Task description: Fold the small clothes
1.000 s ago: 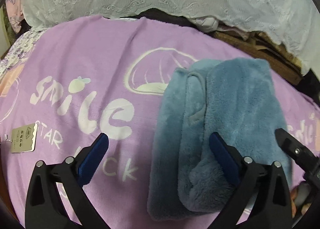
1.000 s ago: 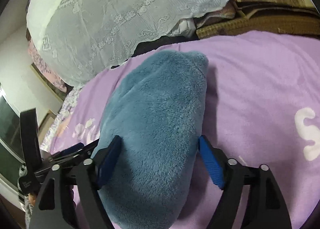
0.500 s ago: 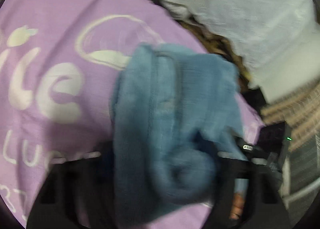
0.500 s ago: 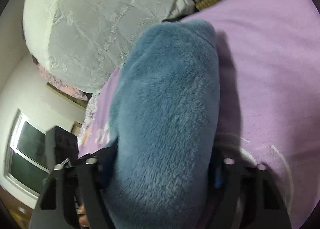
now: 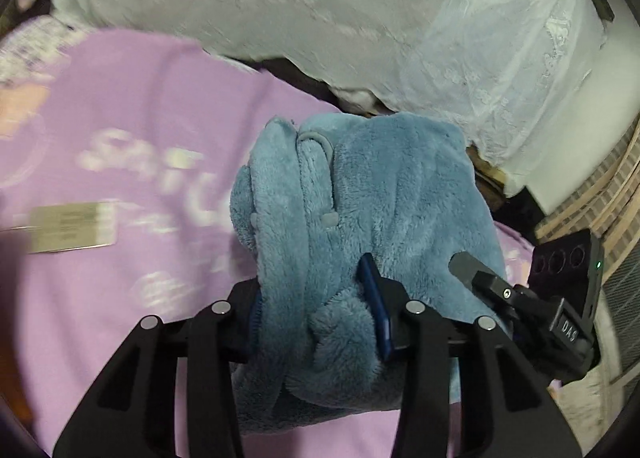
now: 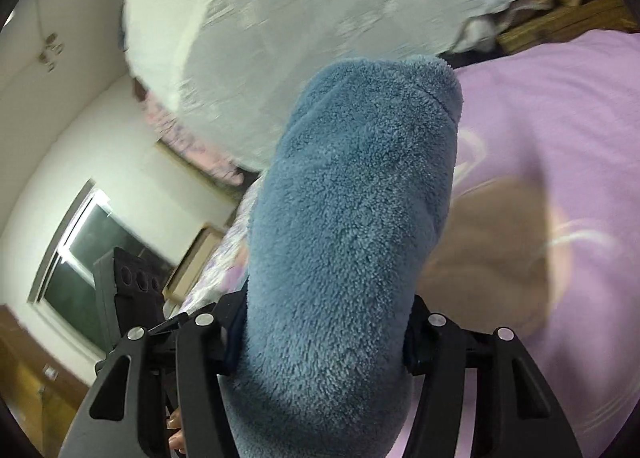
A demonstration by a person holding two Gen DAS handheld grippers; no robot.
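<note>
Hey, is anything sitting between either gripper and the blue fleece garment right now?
Nothing visible. The left gripper and right gripper have just been closing their jaws, and both already squeeze the folded blue fleece garment directly, above the purple blanket.

Left gripper [image 5: 316, 322]: jaws just closed inward, blue pads pinching the folded blue fleece garment [image 5: 360, 217].
Right gripper [image 6: 320, 334]: jaws just closed inward, clamped on either side of the same garment.
</note>
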